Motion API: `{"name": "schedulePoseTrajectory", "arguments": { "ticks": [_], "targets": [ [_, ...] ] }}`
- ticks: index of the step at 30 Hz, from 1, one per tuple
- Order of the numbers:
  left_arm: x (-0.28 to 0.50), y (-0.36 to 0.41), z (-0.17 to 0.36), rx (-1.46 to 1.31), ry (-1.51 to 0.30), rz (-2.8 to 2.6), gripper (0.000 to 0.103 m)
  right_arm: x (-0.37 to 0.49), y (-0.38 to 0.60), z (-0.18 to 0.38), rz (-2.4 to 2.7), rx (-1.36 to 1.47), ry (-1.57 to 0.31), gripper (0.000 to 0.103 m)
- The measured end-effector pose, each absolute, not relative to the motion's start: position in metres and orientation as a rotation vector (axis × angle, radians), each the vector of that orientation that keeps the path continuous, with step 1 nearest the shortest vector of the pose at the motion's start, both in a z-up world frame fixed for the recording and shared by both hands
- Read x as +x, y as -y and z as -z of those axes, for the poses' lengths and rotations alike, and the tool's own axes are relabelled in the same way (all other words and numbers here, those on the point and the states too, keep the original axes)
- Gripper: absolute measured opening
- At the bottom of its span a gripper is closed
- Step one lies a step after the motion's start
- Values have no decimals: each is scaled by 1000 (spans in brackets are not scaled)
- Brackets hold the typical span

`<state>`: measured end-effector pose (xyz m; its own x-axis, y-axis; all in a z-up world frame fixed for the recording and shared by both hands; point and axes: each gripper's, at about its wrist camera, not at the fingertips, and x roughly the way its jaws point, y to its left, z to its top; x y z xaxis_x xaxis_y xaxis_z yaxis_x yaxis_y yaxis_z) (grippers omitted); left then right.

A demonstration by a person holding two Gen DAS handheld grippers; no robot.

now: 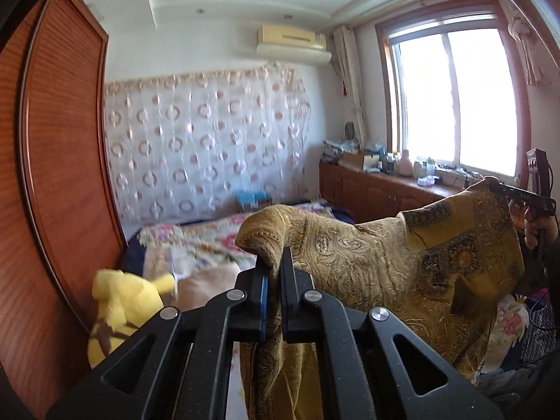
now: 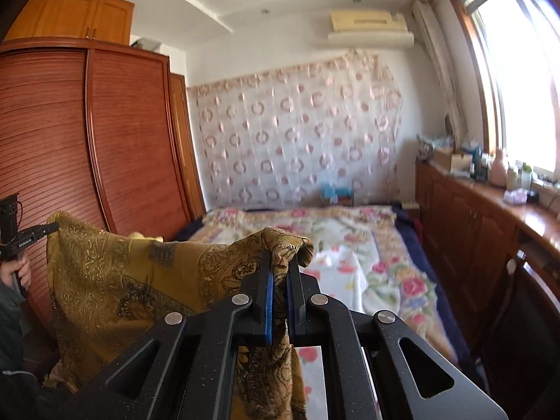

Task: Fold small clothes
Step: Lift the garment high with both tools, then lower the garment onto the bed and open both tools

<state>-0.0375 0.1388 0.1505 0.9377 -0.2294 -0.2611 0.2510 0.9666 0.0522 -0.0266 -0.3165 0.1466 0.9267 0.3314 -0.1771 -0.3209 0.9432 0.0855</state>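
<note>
A mustard-yellow cloth with dark paisley and square patterns hangs stretched in the air between both grippers, above the bed. My left gripper is shut on one top corner of it. My right gripper is shut on the other top corner; the cloth sags away to the left there. The right gripper also shows at the far right of the left wrist view, and the left gripper at the far left of the right wrist view.
Below lies a bed with a floral cover. A tall reddish wooden wardrobe stands to the left. A yellow plush toy sits by it. A low wooden cabinet with bottles and boxes runs under the window on the right.
</note>
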Motion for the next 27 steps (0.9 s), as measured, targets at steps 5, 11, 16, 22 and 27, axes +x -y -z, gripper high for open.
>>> {"name": "schedulePoseTrajectory", "arguments": {
  "ticks": [5, 11, 16, 22, 27],
  "targets": [
    [-50, -153, -185, 81, -157, 207, 6, -57, 316, -193, -322, 8, -73, 5],
    [-47, -164, -218, 74, -66, 179, 6, -75, 310, -243, -292, -24, 33, 5],
    [0, -173, -224, 63, -81, 138, 6, -40, 294, -273, -255, -66, 31, 5],
    [96, -180, -160, 45, -258, 93, 6, 77, 239, -256, -210, -94, -147, 5],
    [198, -188, -61, 24, -461, 71, 12, 210, 198, -180, -151, -159, -393, 14]
  ]
}}
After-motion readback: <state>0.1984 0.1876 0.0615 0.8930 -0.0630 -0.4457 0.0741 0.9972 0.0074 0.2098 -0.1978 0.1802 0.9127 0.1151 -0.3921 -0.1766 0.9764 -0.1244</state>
